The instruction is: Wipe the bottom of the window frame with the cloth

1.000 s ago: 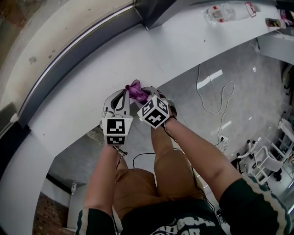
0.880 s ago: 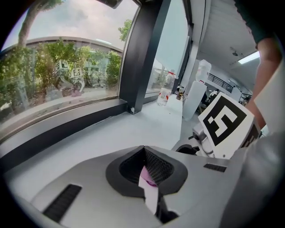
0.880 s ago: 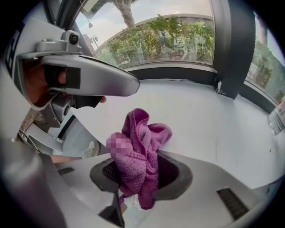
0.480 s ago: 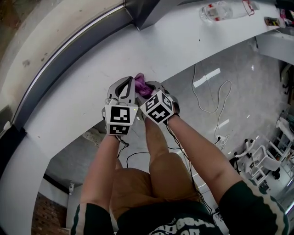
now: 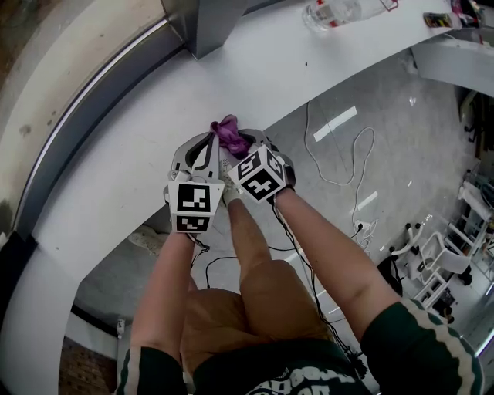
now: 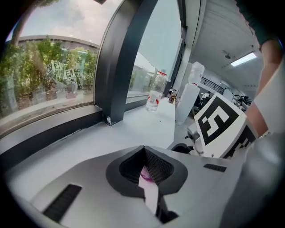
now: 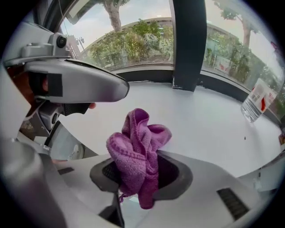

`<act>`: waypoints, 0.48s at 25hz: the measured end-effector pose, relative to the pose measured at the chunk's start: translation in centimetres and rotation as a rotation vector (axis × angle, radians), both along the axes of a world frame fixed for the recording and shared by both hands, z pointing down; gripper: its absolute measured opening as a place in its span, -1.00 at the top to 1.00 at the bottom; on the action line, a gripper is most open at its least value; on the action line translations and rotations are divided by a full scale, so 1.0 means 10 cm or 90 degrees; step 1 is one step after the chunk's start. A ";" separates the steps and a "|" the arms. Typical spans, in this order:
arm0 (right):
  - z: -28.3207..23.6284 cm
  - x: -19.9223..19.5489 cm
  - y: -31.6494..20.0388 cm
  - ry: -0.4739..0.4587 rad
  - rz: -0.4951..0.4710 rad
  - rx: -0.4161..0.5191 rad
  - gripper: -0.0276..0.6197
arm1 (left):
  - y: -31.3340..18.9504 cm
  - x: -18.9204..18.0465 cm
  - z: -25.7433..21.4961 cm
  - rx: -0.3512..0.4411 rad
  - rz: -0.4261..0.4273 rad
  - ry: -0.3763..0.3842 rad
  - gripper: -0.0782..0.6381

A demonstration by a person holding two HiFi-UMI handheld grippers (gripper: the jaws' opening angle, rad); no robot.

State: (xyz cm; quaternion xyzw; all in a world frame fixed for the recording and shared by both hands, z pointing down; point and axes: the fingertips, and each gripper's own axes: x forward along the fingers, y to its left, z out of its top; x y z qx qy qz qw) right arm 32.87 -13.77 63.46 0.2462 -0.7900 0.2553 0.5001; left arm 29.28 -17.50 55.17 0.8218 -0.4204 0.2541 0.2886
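a: where's the cloth right now?

b: bunched up in the right tool. its jaws are clamped on the lower part and the crumpled top pokes out past the tips. it's over the white surface, close to the near edge.

a: and the left tool?

b: jaws drawn together. a thin sliver of purple shows in the slit, but i can't tell if that's cloth pinched there or just seen behind. it sits just beside the right tool, on its left.

a: so which way is the bottom of the window frame?

b: on the far side of the surface, well apart from both tools. it's the dark band under the glass, and its long axis runs left to right, curving with the surface. i'd judge the right tool has to carry the cloth across to the far side, then sweep along that line.

a: anything in the way?

b: a dark upright post stands on the band off to the right, and a bottle sits further right again.

a: what can't you see?

b: the band's left end is cut off at the picture's edge, and no view shows whether the cloth touches the surface.
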 end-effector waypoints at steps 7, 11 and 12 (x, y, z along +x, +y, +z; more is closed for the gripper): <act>-0.02 0.25 -0.16 0.022 0.021 0.029 0.40 | -0.09 0.16 -0.05 0.003 0.000 0.015 0.77; -0.02 0.36 -0.21 0.021 0.061 0.035 0.40 | -0.08 0.22 -0.03 0.001 0.004 0.015 0.77; -0.02 0.36 -0.21 0.022 0.060 0.038 0.40 | -0.07 0.23 -0.02 0.001 0.005 0.014 0.77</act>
